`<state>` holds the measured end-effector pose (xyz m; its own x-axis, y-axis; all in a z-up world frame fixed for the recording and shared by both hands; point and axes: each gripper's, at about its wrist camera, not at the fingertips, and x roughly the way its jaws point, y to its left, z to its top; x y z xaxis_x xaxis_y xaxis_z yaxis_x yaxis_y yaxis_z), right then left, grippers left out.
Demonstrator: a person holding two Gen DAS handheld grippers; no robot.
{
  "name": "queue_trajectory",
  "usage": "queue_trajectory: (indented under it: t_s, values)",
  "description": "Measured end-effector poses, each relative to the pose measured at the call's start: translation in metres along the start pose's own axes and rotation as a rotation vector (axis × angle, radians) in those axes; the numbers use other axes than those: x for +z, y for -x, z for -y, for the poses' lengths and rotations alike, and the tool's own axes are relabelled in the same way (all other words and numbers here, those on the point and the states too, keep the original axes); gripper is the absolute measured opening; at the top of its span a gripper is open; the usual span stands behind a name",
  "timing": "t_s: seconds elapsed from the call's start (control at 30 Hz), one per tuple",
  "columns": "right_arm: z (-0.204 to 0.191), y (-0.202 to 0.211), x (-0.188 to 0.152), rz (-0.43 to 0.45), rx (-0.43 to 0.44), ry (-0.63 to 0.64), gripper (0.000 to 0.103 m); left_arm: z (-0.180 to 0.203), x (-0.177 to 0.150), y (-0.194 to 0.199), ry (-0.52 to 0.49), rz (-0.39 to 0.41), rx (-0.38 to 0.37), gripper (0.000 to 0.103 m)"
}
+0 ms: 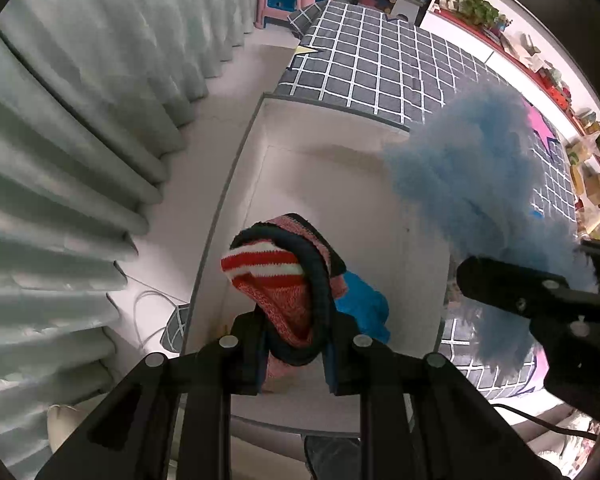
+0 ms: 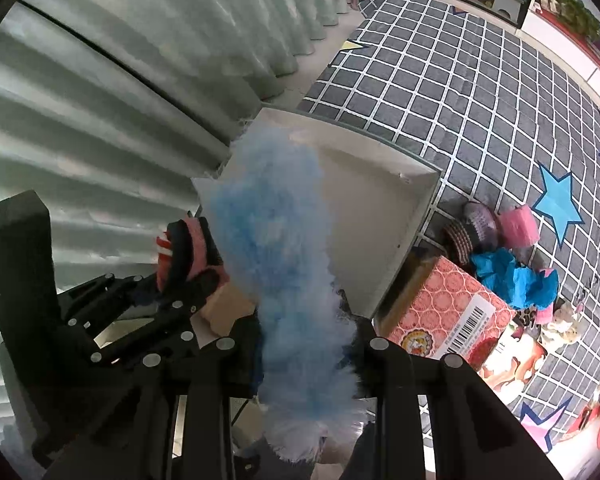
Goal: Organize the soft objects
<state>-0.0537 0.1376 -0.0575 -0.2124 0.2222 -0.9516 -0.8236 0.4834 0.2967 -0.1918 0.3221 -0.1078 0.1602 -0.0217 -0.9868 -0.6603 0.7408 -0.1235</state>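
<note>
Left gripper (image 1: pixel 294 354) sat at six o'clock in the left wrist view, its jaws clamped on a knit hat (image 1: pixel 284 280) striped red and white with a dark rim. It pointed straight down into a white box (image 1: pixel 236 184) whose floor filled the middle of the view. A blue cloth (image 1: pixel 366 304) showed just right of the hat, seemingly on the box floor. At three o'clock the right gripper (image 1: pixel 580 280) reached in, pinching a fluffy blue duster (image 1: pixel 472 172) that hung over the box's right wall. A checked rug (image 1: pixel 380 68) lay beyond at one o'clock and curtains (image 1: pixel 80 140) filled the nine o'clock side.

In the right wrist view the right gripper (image 2: pixel 304 364) stood at six o'clock, shut tight on the duster (image 2: pixel 276 240), which rose toward twelve and hid part of the box (image 2: pixel 380 216). The left gripper (image 2: pixel 180 284) appeared at nine o'clock with the hat (image 2: pixel 184 248) in its grip. At three o'clock, on the rug (image 2: pixel 460 92), waited more soft things: a knit cap (image 2: pixel 472 228), a pink roll (image 2: pixel 518 226) and a crumpled blue cloth (image 2: pixel 512 280), beside a patterned carton (image 2: pixel 444 308).

Judging by this, both items were being carried to the box, and the placing step was in hand. Next, each gripper would need to sink inside the walls and let go, the duster tucked so it did not spill over the rim.
</note>
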Motion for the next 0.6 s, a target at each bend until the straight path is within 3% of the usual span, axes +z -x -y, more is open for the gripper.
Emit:
queue_trajectory:
  t_s: [0.6]
  values:
    - [0.002, -0.015, 0.010, -0.028, 0.013, -0.020, 0.030, 0.004, 0.007, -0.014, 0.003, -0.032, 0.014, 0.023]
